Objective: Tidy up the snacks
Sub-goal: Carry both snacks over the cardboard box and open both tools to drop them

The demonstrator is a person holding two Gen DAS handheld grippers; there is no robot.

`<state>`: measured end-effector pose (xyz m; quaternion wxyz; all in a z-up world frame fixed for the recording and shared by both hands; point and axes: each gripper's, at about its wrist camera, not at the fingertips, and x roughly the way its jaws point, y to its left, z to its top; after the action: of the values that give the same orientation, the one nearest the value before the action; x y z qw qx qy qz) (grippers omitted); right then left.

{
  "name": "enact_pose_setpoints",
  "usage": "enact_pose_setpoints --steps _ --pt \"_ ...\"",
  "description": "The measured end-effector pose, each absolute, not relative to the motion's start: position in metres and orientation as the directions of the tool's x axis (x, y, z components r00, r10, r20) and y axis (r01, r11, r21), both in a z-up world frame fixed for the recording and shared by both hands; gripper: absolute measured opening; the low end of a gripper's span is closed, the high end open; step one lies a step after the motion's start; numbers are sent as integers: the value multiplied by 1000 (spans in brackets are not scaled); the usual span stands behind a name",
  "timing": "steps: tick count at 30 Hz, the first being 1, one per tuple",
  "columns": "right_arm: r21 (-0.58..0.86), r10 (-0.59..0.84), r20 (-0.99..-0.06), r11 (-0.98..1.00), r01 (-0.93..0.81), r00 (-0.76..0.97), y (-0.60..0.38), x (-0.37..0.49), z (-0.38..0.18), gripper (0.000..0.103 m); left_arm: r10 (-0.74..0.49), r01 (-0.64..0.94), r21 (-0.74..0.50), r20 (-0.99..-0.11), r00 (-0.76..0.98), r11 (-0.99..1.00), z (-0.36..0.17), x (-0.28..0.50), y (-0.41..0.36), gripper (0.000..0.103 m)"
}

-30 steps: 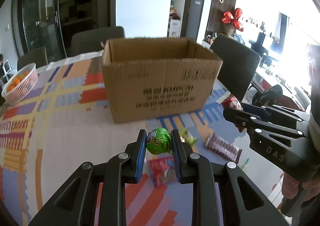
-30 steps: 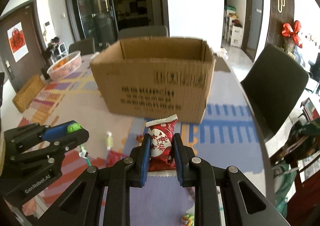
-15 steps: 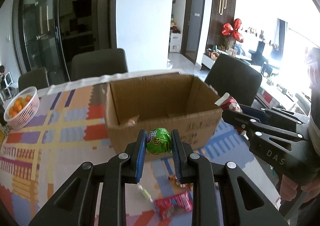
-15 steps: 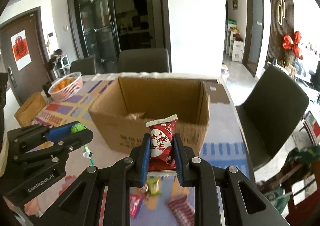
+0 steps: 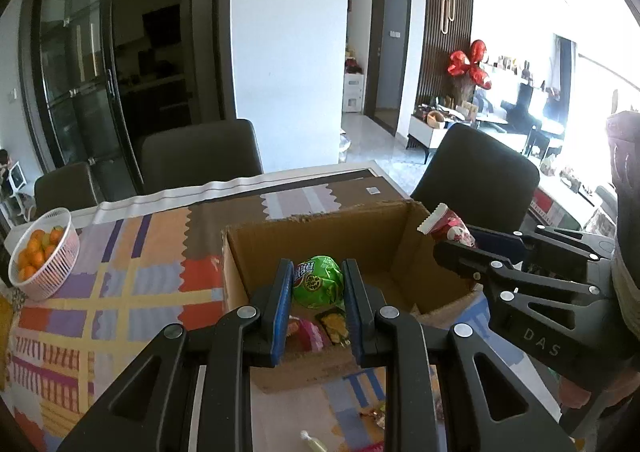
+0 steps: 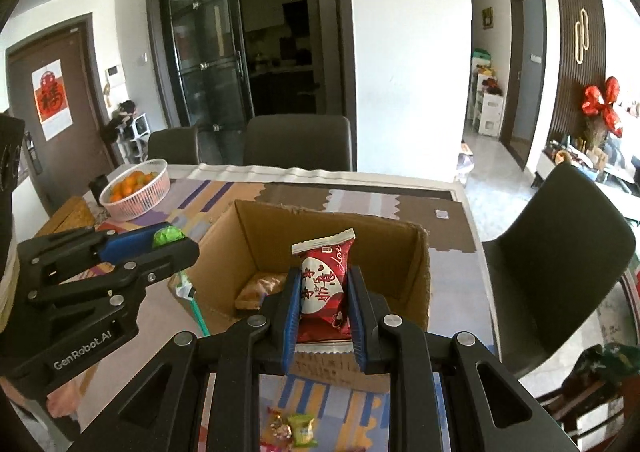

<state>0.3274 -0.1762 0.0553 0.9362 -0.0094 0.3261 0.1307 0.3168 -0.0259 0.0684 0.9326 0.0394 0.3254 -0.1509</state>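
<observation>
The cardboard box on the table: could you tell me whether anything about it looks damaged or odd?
Yes: the cardboard box has no flaps and its far top rim is ragged, as if torn off. It stands upright otherwise.

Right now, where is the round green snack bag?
The green snack bag is pinched in the left gripper, up above the open cardboard box, and the right gripper holds a red packet beside it.
</observation>
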Motion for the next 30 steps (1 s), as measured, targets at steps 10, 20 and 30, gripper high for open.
enact_pose_setpoints --steps 10,20,30 --pt "38 199 -654 972 -231 730 -170 365 39 23 -213 281 -10 -677 705 960 50 358 -29 32" --pt "27 191 -649 973 -229 736 -172 354 33 40 -166 246 37 -643 748 968 54 330 -20 51" --pt "32 210 -607 970 -241 767 -171 308 45 40 -172 249 41 -612 772 968 63 281 -14 55"
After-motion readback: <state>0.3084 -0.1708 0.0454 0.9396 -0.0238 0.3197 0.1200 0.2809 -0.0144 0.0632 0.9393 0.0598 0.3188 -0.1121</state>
